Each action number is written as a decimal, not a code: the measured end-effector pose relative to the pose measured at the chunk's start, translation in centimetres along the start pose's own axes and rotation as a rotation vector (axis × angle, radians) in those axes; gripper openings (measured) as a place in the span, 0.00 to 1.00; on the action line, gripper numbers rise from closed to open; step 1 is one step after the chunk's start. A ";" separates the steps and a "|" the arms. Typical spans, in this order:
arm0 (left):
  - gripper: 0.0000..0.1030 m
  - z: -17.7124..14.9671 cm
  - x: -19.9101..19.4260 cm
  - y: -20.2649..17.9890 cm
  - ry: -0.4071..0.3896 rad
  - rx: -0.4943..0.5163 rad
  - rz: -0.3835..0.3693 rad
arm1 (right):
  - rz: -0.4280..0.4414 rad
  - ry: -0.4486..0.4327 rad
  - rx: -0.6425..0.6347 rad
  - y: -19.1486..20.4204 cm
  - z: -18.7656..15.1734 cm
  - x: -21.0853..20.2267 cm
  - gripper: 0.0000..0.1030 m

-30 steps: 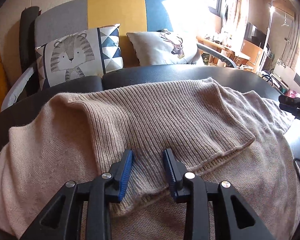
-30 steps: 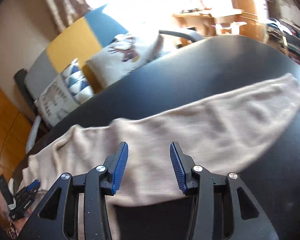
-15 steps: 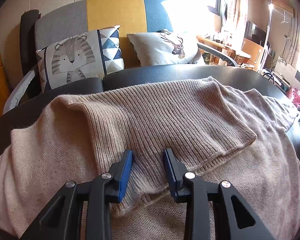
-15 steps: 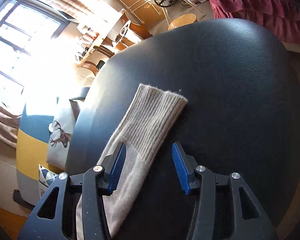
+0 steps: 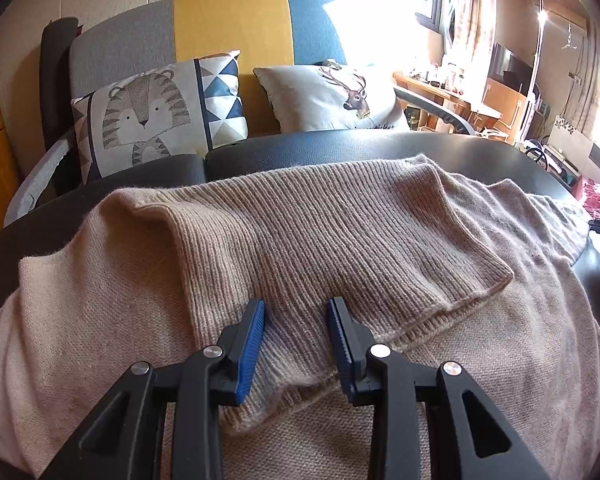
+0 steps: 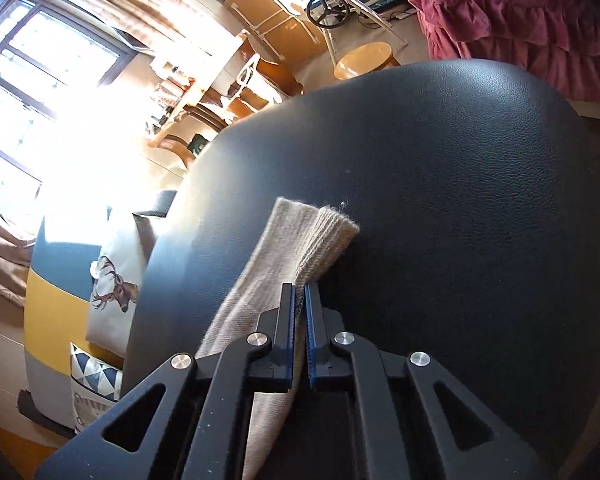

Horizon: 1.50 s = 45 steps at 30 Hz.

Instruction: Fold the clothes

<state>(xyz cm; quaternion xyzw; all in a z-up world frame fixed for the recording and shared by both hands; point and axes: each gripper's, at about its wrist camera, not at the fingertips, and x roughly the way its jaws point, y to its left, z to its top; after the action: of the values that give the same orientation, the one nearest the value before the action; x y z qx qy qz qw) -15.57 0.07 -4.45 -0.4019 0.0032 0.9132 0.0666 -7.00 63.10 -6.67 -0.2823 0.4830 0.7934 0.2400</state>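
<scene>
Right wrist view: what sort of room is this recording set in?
Most likely a lived-in home, a living room or bedroom: a sofa with printed cushions, a window with curtains, and a cluttered wooden desk.

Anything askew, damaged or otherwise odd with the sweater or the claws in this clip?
Nothing stands out. The beige sweater lies on the black table, one sleeve folded across its body. The right claw is shut on the other sleeve's ribbed cuff; the left claw rests open on the folded sleeve.
</scene>
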 end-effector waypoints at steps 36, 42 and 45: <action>0.32 -0.8 -2.3 8.2 0.004 -0.382 -0.232 | 0.588 0.808 -0.729 31.6 -47.0 0.8 0.05; 0.32 0.5 -0.9 9.1 0.056 -0.447 -0.278 | 0.536 0.656 -0.947 28.5 -44.9 -2.1 0.11; 0.33 2.3 -0.8 8.4 0.033 -0.421 -0.307 | 0.502 0.526 -1.117 27.6 -44.2 -3.4 0.11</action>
<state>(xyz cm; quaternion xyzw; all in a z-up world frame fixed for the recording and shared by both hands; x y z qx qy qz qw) -17.79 -8.17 -2.67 -0.4175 -0.2468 0.8663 0.1194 -13.04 11.36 -3.48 -0.4273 0.0929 0.8609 -0.2600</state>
